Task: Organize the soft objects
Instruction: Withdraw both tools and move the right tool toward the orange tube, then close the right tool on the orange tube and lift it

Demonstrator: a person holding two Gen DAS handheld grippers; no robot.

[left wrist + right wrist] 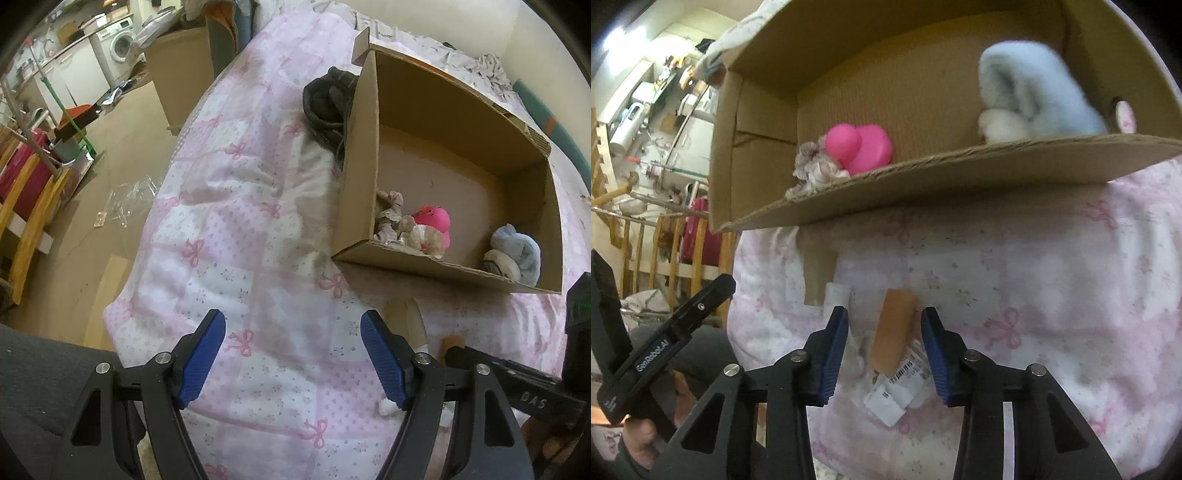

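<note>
A cardboard box (362, 177) lies on a pink patterned quilt (240, 236). Inside it are a pink plush toy (432, 219), a beige fabric bundle (391, 221) and a light blue fluffy item (517, 254). A dark garment (328, 103) lies on the quilt beside the box's far left wall. My left gripper (293, 356) is open and empty above the quilt. My right gripper (884, 347) is open, its jaws on either side of a tan sock-like item with a paper barcode tag (894, 343) lying on the quilt in front of the box (923, 177).
A second beige piece (818, 273) lies on the quilt near the box's front wall. The bed edge drops to the floor on the left, with a wooden rail (33, 218), a tall cardboard box (177, 74) and a washing machine (120, 44) beyond.
</note>
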